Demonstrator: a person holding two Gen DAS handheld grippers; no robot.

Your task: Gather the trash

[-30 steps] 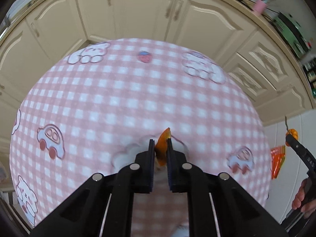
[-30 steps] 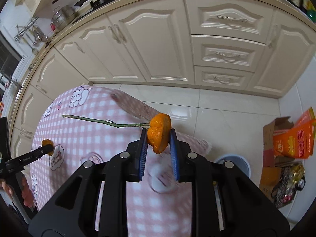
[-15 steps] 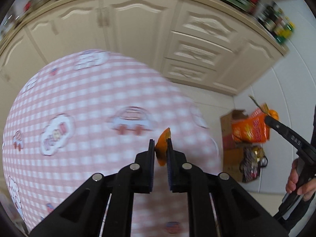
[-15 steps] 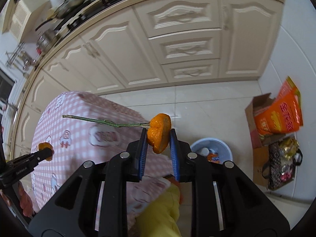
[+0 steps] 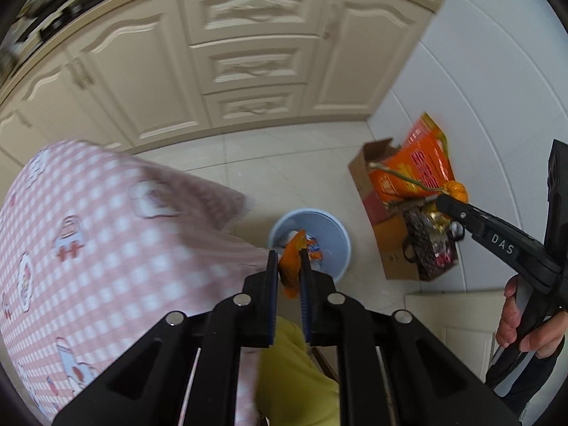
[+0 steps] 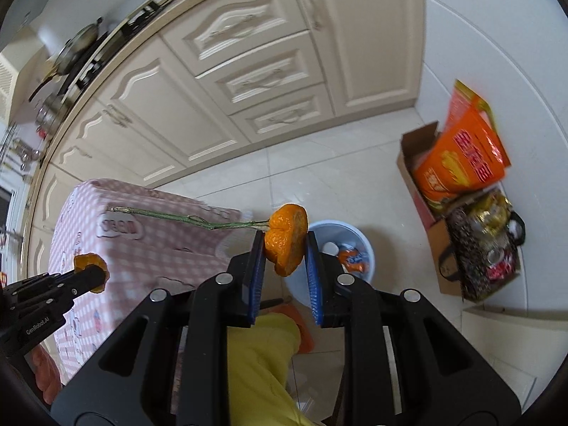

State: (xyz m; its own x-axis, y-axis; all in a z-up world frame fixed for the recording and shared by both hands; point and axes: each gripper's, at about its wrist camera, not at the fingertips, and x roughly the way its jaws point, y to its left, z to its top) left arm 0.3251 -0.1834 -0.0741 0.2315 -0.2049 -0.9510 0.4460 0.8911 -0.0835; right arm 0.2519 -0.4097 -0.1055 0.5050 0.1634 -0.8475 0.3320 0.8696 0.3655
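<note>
An orange peel scrap (image 5: 291,262) is pinched in the left hand-held gripper (image 5: 288,266) and a stemmed tangerine peel (image 6: 286,242) is clamped in the right hand-held gripper (image 6: 285,248), both above the pale blue trash bin (image 6: 365,248) on the tiled floor (image 6: 312,174) beside the pink-checked tabletop (image 5: 88,234).

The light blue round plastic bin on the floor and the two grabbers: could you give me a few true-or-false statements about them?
1. The light blue round plastic bin is empty. False: wrappers lie inside.
2. The right gripper is shut on an orange peel with a long green stem. True.
3. The left gripper holds nothing. False: it grips a small flat orange peel piece.
4. A brown cardboard box with an orange printed bag stands near the bin. True.
</note>
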